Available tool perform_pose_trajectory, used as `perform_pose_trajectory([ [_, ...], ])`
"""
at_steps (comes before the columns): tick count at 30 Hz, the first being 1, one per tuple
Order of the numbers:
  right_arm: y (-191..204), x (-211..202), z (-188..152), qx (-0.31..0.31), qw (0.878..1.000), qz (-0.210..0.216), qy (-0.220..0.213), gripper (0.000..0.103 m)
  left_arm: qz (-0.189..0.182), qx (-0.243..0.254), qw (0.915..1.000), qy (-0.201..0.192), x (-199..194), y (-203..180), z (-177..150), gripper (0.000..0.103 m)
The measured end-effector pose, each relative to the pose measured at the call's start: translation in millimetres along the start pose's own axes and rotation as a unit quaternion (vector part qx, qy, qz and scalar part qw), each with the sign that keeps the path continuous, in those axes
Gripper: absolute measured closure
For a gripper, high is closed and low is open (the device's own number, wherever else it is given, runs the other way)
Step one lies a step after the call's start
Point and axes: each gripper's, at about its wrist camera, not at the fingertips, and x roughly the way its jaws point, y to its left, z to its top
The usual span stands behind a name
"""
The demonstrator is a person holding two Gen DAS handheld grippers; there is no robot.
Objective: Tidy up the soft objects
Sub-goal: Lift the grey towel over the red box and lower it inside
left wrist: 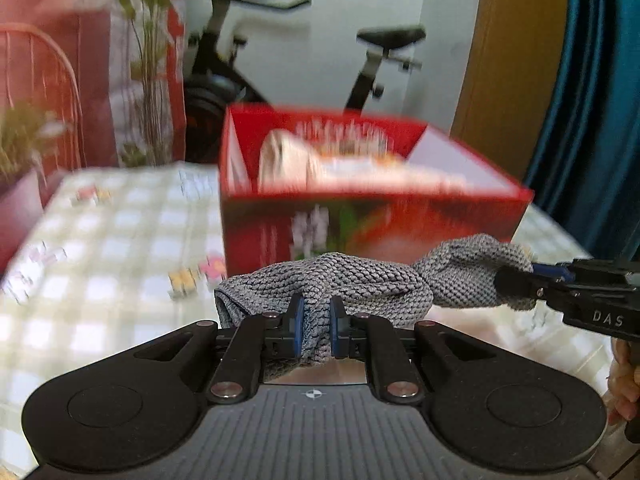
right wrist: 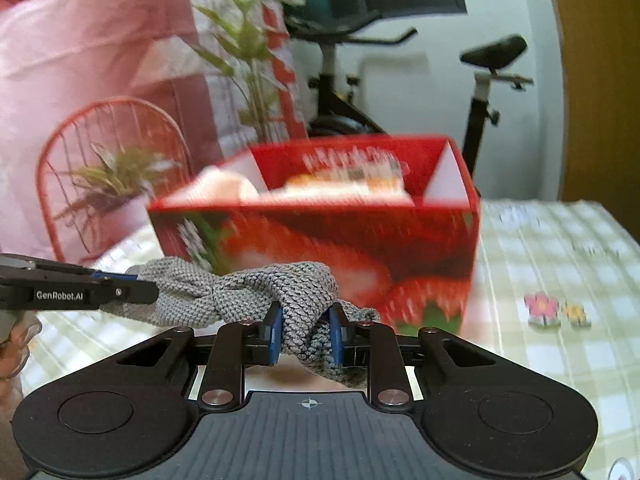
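Note:
A grey knitted cloth hangs bunched between both grippers, above the checked tablecloth and in front of a red open-topped box. My left gripper is shut on one end of the cloth. My right gripper is shut on the other end of the cloth. Each gripper shows in the other's view: the right gripper at the right edge, the left gripper at the left edge. The red box holds pale soft items, blurred.
The table has a green-and-white checked cloth with small flower prints. A red wire chair and potted plants stand behind it. An exercise bike is farther back. A blue curtain hangs at right.

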Motion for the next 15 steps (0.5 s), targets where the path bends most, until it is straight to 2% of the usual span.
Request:
perform_pose_trajectory([
  [6,2.5,-20.3,50.7,-0.011,0.999,0.020,-0.036,0.081,0.003,0.030,0.9981,-0.053,-25.0,-3.8,45.5,0.090],
  [15,-12.7,-5.5,138.0,-0.031,0.998,0.006,-0.045,0.081,0.019,0.085,0.9924,-0.087,-7.2,-15.4,117.0,0.090],
])
